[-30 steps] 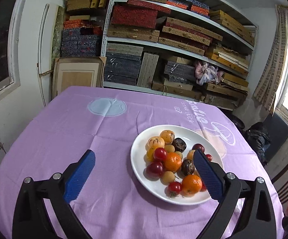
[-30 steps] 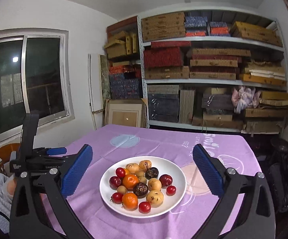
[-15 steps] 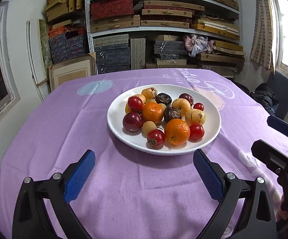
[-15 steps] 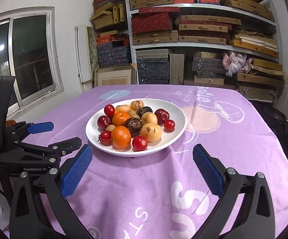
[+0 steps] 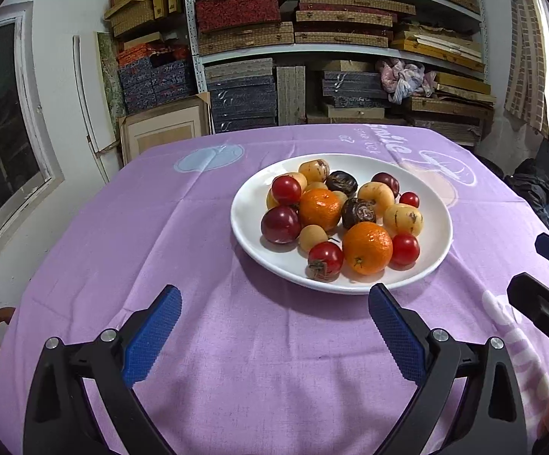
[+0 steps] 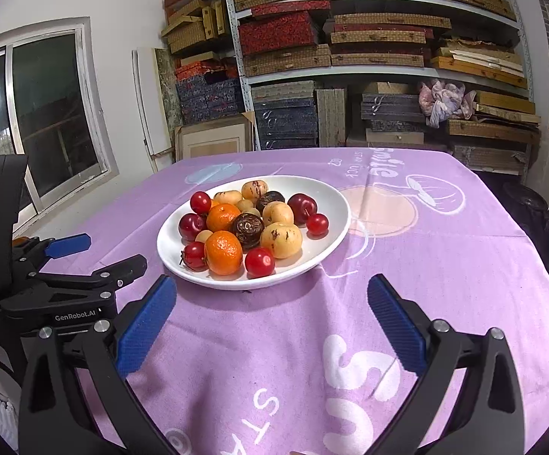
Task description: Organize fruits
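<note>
Purple cloth (image 5: 206,258) covers the table, and a white plate (image 5: 248,212) on it holds the fruits: two oranges (image 5: 367,248), red plums (image 5: 281,224), small tomatoes, yellow and dark wrinkled pieces, all heaped together. Both grippers hover over the cloth just short of the plate, the left gripper (image 5: 274,331) and right gripper (image 6: 270,320) each with blue-padded jaws spread wide, gripping nothing.
</note>
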Demonstrator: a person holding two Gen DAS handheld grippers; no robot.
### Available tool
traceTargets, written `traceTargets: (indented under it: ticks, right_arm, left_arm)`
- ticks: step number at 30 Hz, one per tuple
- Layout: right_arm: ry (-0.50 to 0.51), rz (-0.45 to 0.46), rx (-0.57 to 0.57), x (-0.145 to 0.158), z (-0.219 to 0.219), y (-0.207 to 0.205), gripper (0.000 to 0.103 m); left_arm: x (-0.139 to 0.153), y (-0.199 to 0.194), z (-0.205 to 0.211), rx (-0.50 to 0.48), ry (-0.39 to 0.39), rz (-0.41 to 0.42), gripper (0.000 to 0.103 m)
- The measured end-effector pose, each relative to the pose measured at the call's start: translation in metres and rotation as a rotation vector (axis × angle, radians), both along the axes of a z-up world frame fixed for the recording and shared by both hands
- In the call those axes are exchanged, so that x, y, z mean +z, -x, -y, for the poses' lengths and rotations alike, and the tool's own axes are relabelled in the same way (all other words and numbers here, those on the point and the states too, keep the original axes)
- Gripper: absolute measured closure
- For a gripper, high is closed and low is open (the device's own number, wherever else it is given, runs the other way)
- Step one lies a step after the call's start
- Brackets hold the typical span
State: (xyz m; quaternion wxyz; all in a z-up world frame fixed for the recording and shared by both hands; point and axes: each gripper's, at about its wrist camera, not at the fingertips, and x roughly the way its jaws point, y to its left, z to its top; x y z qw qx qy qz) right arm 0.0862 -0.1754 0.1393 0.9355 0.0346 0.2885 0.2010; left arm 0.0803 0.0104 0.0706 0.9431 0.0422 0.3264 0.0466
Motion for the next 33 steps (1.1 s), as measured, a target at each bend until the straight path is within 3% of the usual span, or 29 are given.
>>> traceTargets:
  ticks: [6, 17, 21, 26, 33]
  right_arm:
    - [0.016, -0.025, -0.004, -0.005, -0.005, -0.002, 0.004]
    - [0.028, -0.042, 0.002, -0.008, -0.008, -0.005, 0.004]
    - [0.027, -0.045, 0.002, -0.009, -0.007, -0.005, 0.004]
    - [0.032, -0.048, 0.002, -0.009, -0.009, -0.005, 0.004]
    - [0.031, -0.051, 0.002, -0.010, -0.009, -0.005, 0.004]
  left_arm:
    - [-0.002, 0.004, -0.004, -0.061, 0.062, -0.016, 0.003]
    - [-0.004, 0.016, 0.007, -0.114, 0.070, -0.008, 0.003]
    - [-0.007, 0.014, 0.009, -0.127, 0.100, -0.040, 0.003]
    - [-0.010, 0.011, 0.006, -0.096, 0.096, -0.056, 0.003]
    - [-0.005, 0.022, 0.010, -0.074, 0.046, 0.013, 0.003]
